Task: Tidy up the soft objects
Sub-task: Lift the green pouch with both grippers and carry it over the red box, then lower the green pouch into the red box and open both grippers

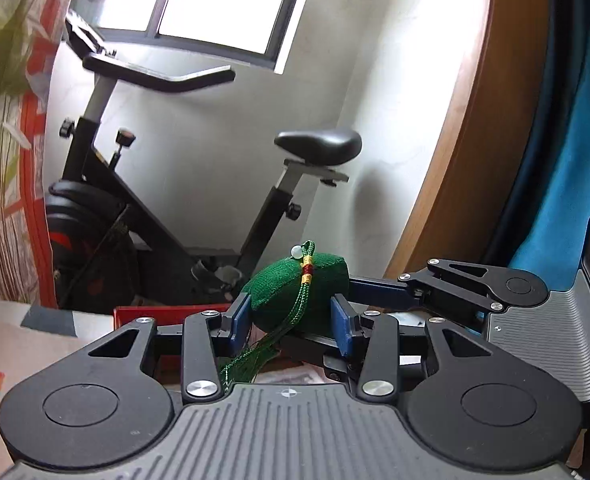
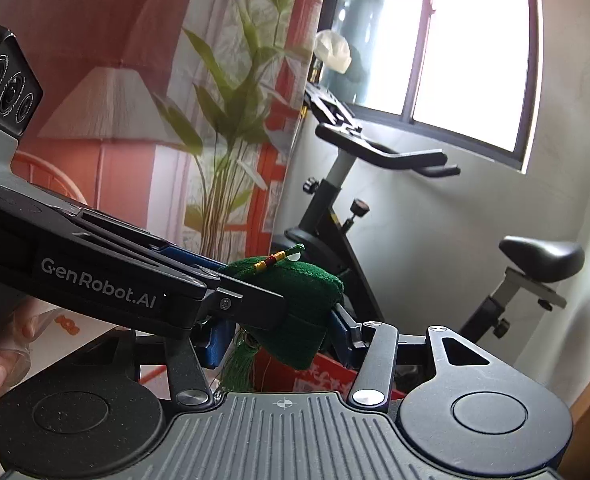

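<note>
I am clenching the left gripper (image 1: 293, 318) on the green sachet (image 1: 301, 292), held up in the air in front of the exercise bike (image 1: 199, 200). My right gripper (image 2: 279, 336) is gripping the same green sachet too, its tassel (image 2: 241, 368) dangling below.

Both wrist views, close behind their claws, share the exercise bike (image 1: 183, 200).
</note>
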The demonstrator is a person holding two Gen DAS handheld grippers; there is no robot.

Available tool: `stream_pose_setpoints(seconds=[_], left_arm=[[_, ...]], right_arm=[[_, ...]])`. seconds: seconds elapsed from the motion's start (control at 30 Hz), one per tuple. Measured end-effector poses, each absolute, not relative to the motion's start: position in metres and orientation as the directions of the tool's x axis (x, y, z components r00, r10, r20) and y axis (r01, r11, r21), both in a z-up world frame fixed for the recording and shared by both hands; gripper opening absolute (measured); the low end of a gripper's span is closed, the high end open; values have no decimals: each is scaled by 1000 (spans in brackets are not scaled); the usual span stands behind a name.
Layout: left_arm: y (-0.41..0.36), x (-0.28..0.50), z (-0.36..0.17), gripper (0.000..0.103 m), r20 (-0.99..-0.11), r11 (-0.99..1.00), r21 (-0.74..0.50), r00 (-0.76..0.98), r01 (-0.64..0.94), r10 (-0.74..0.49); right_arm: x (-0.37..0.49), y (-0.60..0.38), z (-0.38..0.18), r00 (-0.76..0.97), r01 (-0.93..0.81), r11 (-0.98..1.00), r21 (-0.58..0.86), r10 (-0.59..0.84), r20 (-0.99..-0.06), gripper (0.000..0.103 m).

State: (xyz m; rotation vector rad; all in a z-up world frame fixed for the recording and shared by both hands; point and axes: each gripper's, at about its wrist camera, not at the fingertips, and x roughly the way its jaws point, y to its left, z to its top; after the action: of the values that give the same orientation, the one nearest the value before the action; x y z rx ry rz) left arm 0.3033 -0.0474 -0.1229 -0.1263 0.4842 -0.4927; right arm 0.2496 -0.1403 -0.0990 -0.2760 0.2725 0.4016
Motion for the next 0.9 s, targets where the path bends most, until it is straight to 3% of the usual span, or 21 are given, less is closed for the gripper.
stream_pose_setpoints(seconds=[0.23, 0.53, 0.77, 0.9], left_arm=[[-57, 336, -185, 45, -569, 875, -276, 666, 397, -482], [-73, 358, -217, 44, -643, 871, -315, 590, 376, -488], [-76, 355, -216, 44, -622, 883, -303, 627, 359, -468], [-73, 346, -208, 44, -606, 902, -236, 671, 360, -426]], right_arm=[[279, -149, -169, 829, -418, 897, -147, 310, -465, 47], [295, -166, -227, 785, -334, 941, -46, 251, -566, 48], [309, -185, -241, 783, -204, 979, -21, 150, -604, 49], [314, -197, -243, 800, -108, 993, -42, 62, -597, 52]])
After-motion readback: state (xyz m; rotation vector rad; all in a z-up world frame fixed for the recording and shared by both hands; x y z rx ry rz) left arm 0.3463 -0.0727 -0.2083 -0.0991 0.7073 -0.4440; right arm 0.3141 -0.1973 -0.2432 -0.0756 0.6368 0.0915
